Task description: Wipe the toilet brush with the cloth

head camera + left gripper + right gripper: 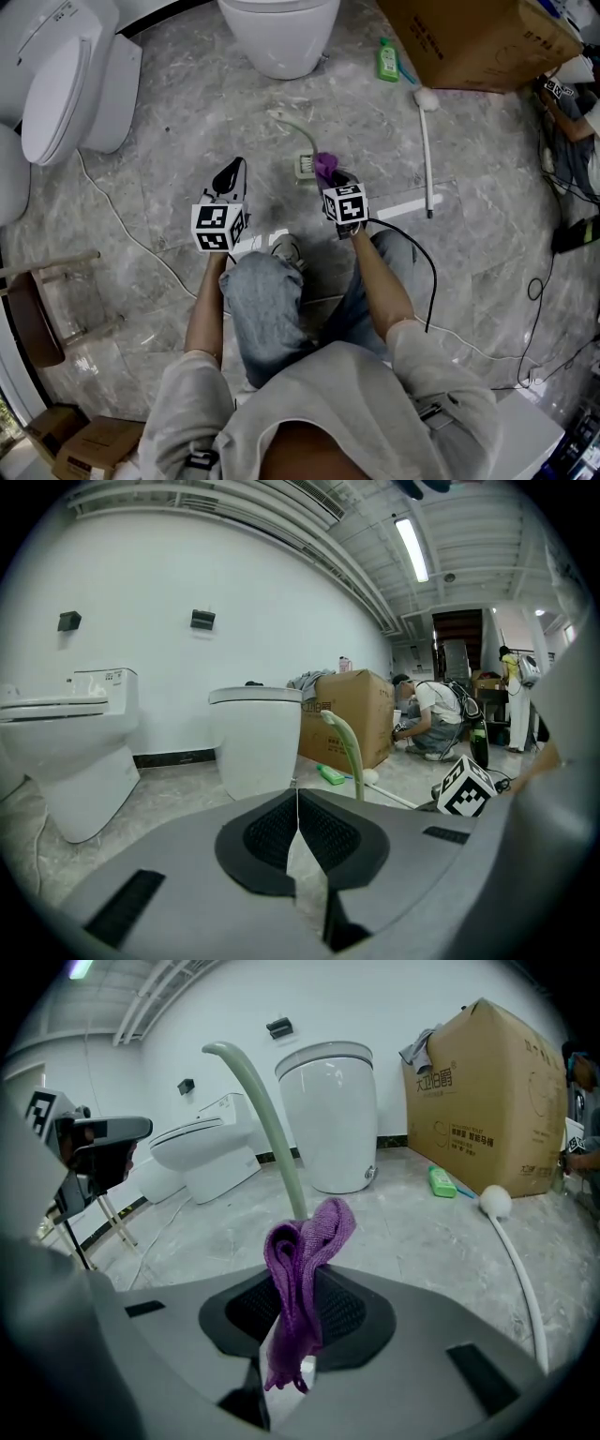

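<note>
**Grey floor, and the brush stands just past the cloth**

Grey stone floor lies all around the kneeling person, with toilets standing on it. The toilet brush (305, 161) stands in its little holder on the floor, right in front of the right gripper (334, 178). Its pale green handle (265, 1115) goes straight up and bends over at the top.

The right gripper is squeezed tight on the purple cloth (302, 1274). The cloth sticks up just in front of the handle, very near it. I cannot tell if they touch. So the right side is the nearer one, and I think a small push forward would bring the cloth onto the handle.

The left gripper (229, 176) is closed with nothing in it. The brush is ahead of it and off to its right.

A white toilet bowl (281, 37), a cardboard box (478, 42), a green bottle (387, 61) and a long white stick (427, 155) are farther back, out of the way.
</note>
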The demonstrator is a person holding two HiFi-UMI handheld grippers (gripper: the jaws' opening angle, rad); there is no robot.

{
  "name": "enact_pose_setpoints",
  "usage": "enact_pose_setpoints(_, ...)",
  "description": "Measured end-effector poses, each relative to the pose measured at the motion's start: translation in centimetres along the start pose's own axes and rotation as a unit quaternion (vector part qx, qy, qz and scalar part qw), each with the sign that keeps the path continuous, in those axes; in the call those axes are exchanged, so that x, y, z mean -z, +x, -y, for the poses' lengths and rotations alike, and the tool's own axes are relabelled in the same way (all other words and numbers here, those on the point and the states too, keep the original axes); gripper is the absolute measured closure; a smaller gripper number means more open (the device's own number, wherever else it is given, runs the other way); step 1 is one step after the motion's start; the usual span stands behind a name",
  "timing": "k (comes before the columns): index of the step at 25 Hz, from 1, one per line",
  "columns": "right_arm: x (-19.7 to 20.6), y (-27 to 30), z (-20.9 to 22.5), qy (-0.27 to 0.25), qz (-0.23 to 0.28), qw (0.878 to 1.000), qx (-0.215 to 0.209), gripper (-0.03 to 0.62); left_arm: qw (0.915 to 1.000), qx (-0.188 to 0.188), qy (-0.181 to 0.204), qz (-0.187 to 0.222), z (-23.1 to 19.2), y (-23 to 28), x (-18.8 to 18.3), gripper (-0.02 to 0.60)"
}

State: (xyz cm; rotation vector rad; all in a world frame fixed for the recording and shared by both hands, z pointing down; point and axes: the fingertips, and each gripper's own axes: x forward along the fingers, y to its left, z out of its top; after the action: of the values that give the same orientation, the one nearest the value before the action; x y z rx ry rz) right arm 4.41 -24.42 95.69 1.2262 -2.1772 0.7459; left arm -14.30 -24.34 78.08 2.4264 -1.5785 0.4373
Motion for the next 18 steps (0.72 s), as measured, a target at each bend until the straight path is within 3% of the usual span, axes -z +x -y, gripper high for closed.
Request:
enact_pose_setpoints(7,0.4,-0.2,-0.8,-0.017,-0.004,1.000,-0.003,0.487,1.0000,-0.004,0.005,0.002,-0.1,-0.9,-0.2,0.560)
enact_pose_setpoints(12,-5.0,-3.5,-1.5,-0.052,0.074,0.996,0.003,0.487,1.0000,-0.007,0.004,0.004,-0.3,-1.0,-0.4,0.560)
enact_pose_setpoints(18,-12.9,-8.7,-4.3,-0.108,0.173,0.979,-0.004,0.487,0.9999,-0.004,0.006,0.008,0.7,-1.4,-0.5,0.560)
